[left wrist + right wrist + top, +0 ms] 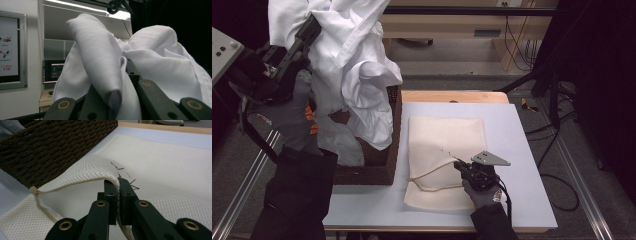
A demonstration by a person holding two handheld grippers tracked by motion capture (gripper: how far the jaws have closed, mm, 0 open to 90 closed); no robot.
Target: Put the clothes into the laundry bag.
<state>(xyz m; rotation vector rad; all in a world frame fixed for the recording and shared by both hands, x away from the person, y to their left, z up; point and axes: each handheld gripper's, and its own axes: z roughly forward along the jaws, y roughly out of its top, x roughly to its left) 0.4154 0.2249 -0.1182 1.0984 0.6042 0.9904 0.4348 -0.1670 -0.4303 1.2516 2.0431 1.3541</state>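
Right jaws: the right gripper (117, 195) has its jaws pressed together on the raised hem of the cream mesh bag (160, 170), pinching it up off the bench.
Left jaws: the left gripper (307, 32) has its jaws nearly closed on a bunch of the white garment (357, 65), held high above the basket; folds drape over the jaws in the left gripper view (100, 75).
Bag: lies flat on the white bench (517, 150), its drawstring (432, 175) looped at the near left edge, just beside the brown woven basket (377, 170).
Edges: the basket stands at the bench's left edge; the bag's far hem is well inside the bench's far edge.
Open room: bare bench right of the bag and along the near edge.
Writing: a wall poster (8, 47) reads "119"; the rest is too small to read.
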